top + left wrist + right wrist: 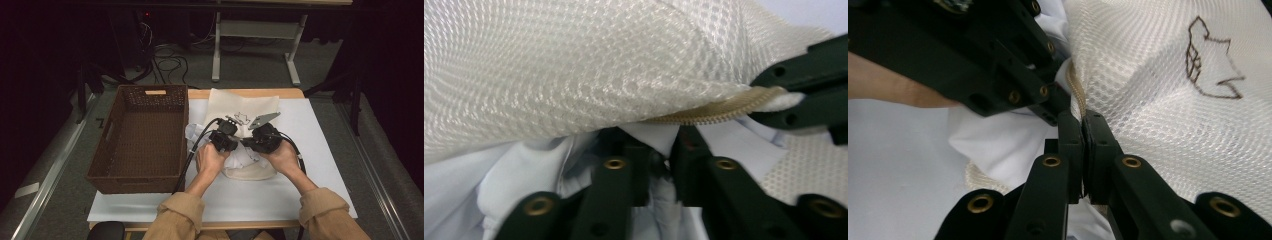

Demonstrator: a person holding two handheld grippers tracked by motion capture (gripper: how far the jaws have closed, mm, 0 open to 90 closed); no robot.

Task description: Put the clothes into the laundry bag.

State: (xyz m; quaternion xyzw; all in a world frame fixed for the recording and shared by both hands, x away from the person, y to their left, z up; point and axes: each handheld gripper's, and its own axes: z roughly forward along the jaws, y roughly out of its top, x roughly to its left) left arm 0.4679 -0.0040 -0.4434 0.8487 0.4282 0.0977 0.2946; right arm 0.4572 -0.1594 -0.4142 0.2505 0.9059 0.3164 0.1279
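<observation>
Your right gripper [1082,150] is pinching the zipper edge of the mesh bag [1158,100] at the frame's centre, jaws nearly closed, while your left gripper [659,165] is clamping the white cloth [524,180] below the bag's opening.

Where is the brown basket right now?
In the high view the basket sits on the left side of the table, just left of the mesh bag that the two grippers are working on.
</observation>
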